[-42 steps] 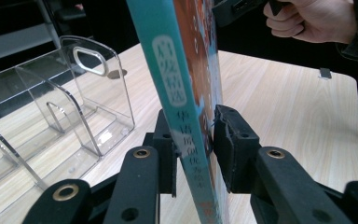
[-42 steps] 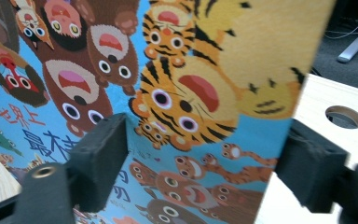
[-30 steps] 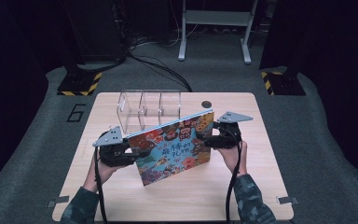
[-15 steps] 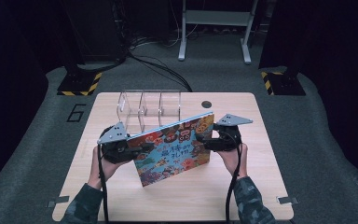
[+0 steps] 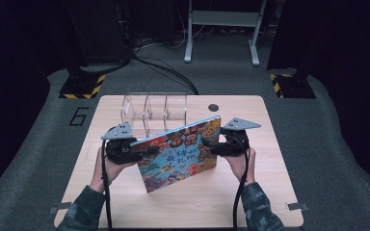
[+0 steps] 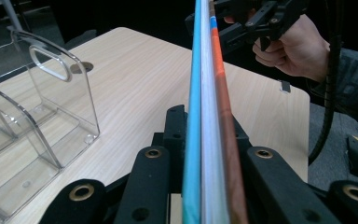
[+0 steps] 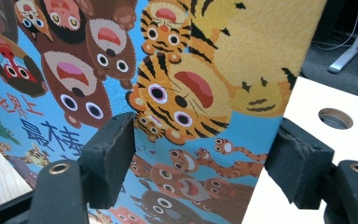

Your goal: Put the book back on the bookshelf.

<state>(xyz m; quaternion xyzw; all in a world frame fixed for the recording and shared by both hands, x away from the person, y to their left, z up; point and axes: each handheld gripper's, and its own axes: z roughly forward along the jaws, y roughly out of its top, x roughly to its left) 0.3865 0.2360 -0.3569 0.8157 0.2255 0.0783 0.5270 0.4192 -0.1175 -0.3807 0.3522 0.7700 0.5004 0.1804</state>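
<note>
A picture book with cartoon animals on a blue cover stands tilted over the table, its lowest corner near the wood. My left gripper has just been closing on the book's left edge. In the left gripper view the book's edge runs straight up between its jaws, and both pads press on it. My right gripper holds the right side. There the cover lies askew between the jaws, one pad in front of it and the other behind its edge. The right gripper also appears far off in the left gripper view.
A clear acrylic rack with upright dividers stands on the wooden table just behind the book, close to my left gripper. A round hole sits near the table's far edge. Dark floor, cables and stands lie beyond.
My left gripper has moved in against the book's left edge and its jaws have closed on it. The book and the right hand have kept their place.
</note>
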